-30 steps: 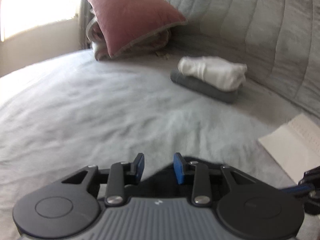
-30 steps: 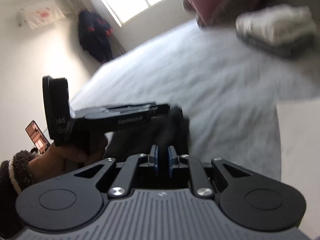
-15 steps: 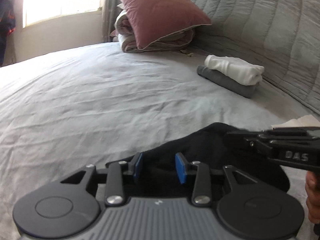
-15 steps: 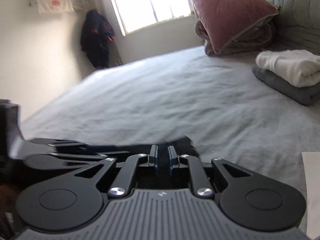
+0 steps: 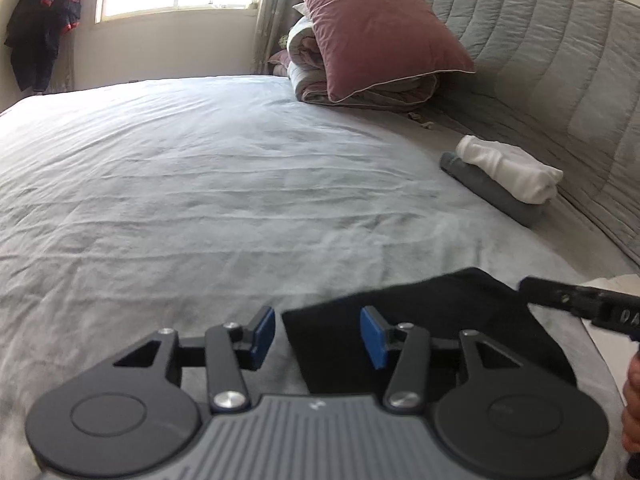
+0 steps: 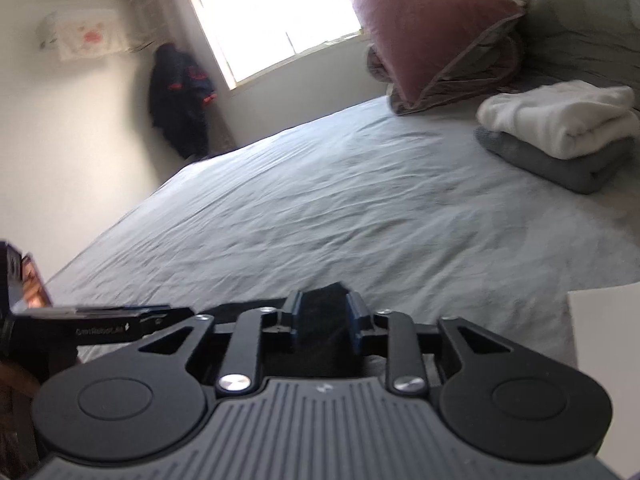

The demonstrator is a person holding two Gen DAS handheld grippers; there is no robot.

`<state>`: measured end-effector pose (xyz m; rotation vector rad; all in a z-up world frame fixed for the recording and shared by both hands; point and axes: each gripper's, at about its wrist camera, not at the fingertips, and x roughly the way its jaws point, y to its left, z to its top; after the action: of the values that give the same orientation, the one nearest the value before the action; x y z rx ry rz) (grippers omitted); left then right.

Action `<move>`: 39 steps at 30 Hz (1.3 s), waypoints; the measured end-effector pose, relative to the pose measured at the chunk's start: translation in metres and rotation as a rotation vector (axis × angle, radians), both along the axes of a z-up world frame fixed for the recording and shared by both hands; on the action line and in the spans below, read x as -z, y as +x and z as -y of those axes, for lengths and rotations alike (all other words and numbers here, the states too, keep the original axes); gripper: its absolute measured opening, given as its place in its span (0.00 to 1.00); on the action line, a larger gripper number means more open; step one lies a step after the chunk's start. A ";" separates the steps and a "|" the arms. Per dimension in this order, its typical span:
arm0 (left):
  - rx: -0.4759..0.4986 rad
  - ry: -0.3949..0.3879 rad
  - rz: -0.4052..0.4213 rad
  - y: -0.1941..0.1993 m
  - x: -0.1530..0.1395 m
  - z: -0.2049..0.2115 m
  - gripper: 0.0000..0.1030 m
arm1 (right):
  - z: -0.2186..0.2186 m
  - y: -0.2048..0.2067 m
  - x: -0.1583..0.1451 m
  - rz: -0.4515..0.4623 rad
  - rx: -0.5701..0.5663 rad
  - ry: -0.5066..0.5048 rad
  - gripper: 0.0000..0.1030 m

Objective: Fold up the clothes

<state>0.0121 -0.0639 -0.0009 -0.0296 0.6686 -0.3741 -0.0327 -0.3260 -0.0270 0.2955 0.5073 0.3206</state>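
A black garment lies on the grey bed sheet near the front edge. My left gripper hangs just above its left edge. The blue pads are wide apart and still opening, and they press on nothing. The right gripper's fingers reach in at the garment's right side. In the right wrist view my right gripper is opening. Black cloth sits loose in the gap between its pads.
Folded clothes lie at the right by the quilted headboard, a white piece on a grey one. A pale garment lies at the near right. A maroon pillow rests on a folded duvet at the back. A dark jacket hangs by the window.
Both grippers' jaws have spread; the right one was shut on the black cloth and has parted. My left gripper has shifted left, so the garment now lies mostly to its right.
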 end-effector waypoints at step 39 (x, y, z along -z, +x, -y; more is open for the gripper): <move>0.229 0.066 -0.262 -0.048 0.011 0.009 0.99 | 0.078 -0.003 0.027 -0.410 0.002 0.392 0.75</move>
<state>-0.0358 -0.0731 -0.0114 0.0621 0.9470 -0.5745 -0.0359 -0.4036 -0.0540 0.7512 0.8481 0.3590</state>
